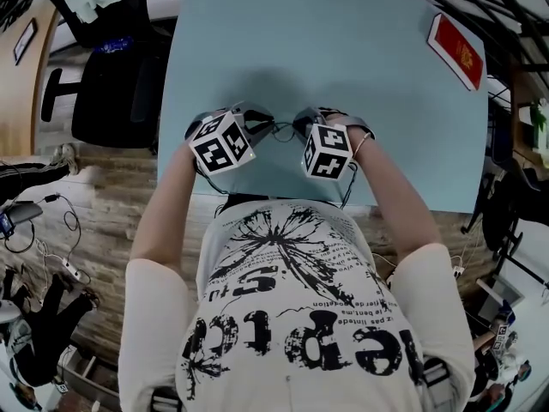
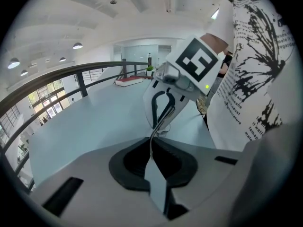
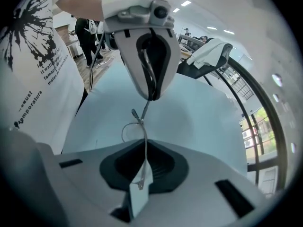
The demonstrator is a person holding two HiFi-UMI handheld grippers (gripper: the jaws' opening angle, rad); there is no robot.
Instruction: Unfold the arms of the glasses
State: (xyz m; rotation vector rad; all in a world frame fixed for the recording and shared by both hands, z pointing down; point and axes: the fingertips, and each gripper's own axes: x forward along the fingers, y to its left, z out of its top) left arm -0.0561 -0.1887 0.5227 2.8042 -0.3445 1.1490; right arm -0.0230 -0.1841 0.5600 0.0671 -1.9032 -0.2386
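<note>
So the glasses [image 3: 141,126] are held up between both grippers, over the near edge of the light blue surface [image 1: 343,58], right in front of the person's printed white shirt [image 1: 300,316]. It's a very thin wire frame, so not much of it can be made out from the head view, just a dark squiggle between the two marker cubes

The left gripper [image 2: 151,148] is pinched nearly together, and one skinny metal arm of the glasses is clamped between its dark fingers [image 2: 130,162]. That arm can be seen running up and away toward the tip of the other gripper

Same story on the right gripper [image 3: 143,162]: its fingers [image 3: 163,167] are drawn in narrow with the other thin arm trapped in the slit between them, the tip of the arm poking out at the back. A faint round lens rim is seen just beyond them, and the frame is carried on up to the left gripper's tip. Both grippers are angled downward with tips facing each other, close together

Off to the side, a red booklet [image 1: 456,50] is laid at the far right corner of the surface, and a black office chair [image 1: 111,93] is parked beside its left edge
</note>
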